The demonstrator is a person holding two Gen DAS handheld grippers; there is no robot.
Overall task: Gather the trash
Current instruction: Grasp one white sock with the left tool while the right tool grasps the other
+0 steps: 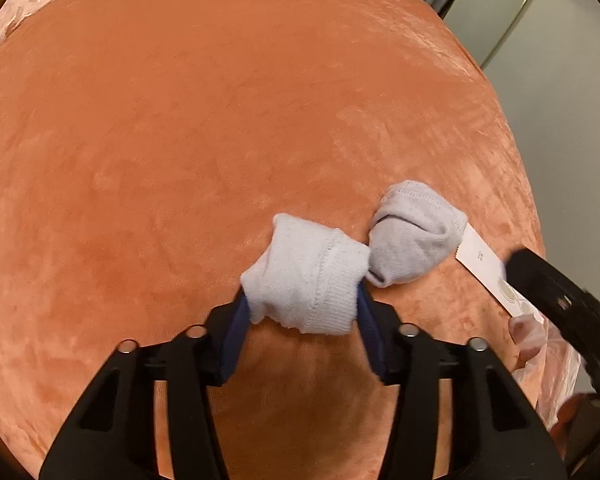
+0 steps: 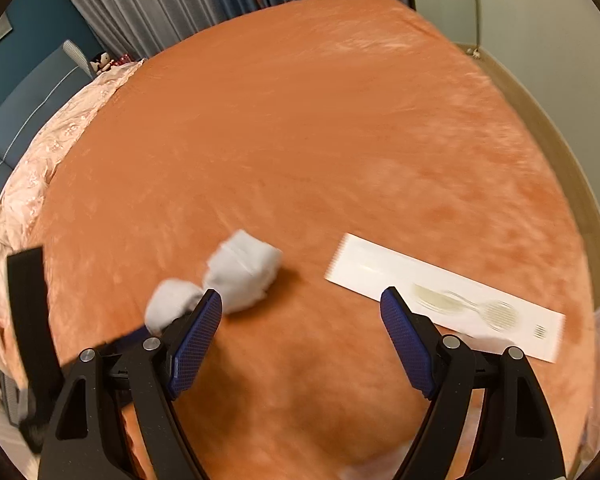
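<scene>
A pale grey sock (image 1: 312,268), knotted into two lumps, lies on the orange bedspread (image 1: 220,140). My left gripper (image 1: 302,293) is shut on its near lump, both blue pads pressed into the cloth. The far lump (image 1: 412,236) rests free on the bed. Just right of it lies a long white paper wrapper (image 1: 482,264), printed with cutlery. In the right wrist view my right gripper (image 2: 302,295) stands open over bare bedspread, with the sock (image 2: 244,272) beside its left finger and the wrapper (image 2: 380,272) partly behind its right finger. Nothing is between its pads.
A pink embroidered quilt (image 2: 40,168) covers the bed's left side, with a blue headboard (image 2: 24,104) and grey curtains (image 2: 160,0) beyond. The bed's right edge drops to a pale floor (image 1: 560,100). A hand (image 1: 520,332) with clear plastic film (image 1: 556,380) shows at the right.
</scene>
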